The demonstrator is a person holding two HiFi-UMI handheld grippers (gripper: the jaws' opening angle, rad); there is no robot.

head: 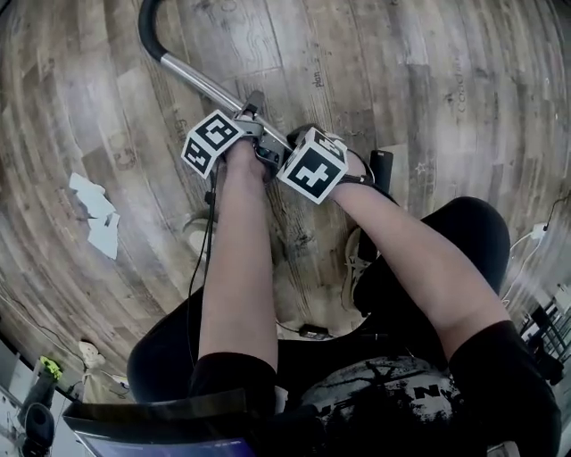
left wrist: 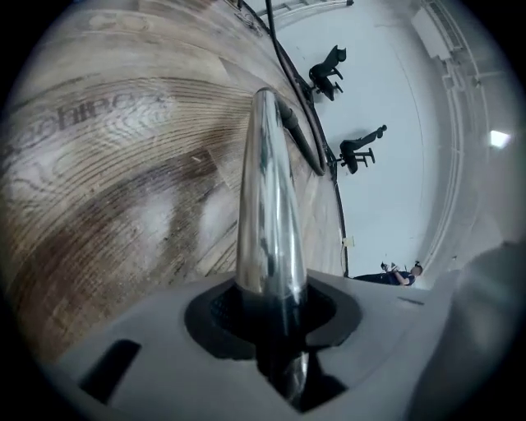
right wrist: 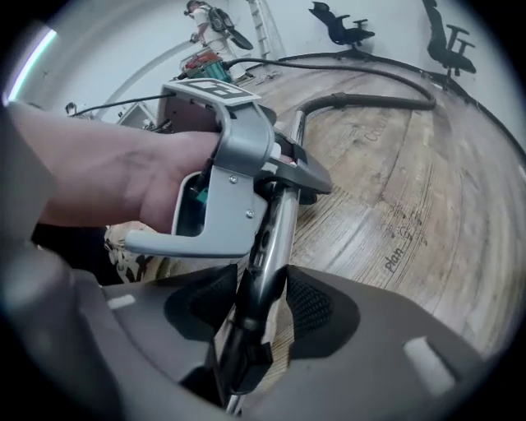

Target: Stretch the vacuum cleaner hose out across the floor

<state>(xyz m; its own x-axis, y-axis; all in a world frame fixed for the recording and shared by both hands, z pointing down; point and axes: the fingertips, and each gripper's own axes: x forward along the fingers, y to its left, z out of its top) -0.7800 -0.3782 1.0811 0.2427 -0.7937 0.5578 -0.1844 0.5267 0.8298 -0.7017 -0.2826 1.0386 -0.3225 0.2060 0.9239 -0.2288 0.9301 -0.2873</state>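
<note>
Over floor (head: 428, 80), forearms (head: 236, 268) extended side by side; left fingers (left wrist: 207, 316), right fingers (right wrist: 316, 303) clamp metal tube (left wrist: 267, 205).

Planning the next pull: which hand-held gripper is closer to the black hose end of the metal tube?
The left hand-held gripper: it sits further up the metal tube toward the black hose, ahead of the right hand-held gripper.

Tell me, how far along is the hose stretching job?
Looks done: the black hose trails partly out over the wooden floor. In hand: left gripper and right gripper both clamp the metal tube. Left: the hose curves, so pulling it straight remains.
</note>
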